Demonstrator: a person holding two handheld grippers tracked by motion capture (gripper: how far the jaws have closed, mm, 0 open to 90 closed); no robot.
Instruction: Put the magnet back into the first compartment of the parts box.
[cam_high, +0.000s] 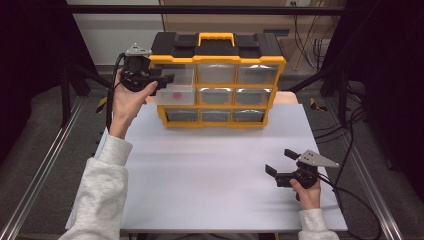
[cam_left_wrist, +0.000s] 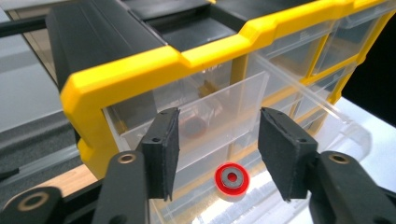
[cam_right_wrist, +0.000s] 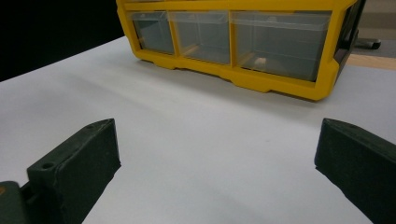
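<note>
Being held by left gripper (cam_left_wrist: 217, 156) over pulled-out clear drawer (cam_high: 175, 89), top-left of yellow organizer (cam_high: 217, 89) at counter (cam_high: 215, 170) rear. Jaws parted, nothing being gripped; red ring (cam_left_wrist: 231, 179) lying loose on drawer floor just below, betw. pads. Right gripper (cam_high: 281, 162) being held near counter's front-right, jaws spread wide, empty, well apart from organizer.
</note>
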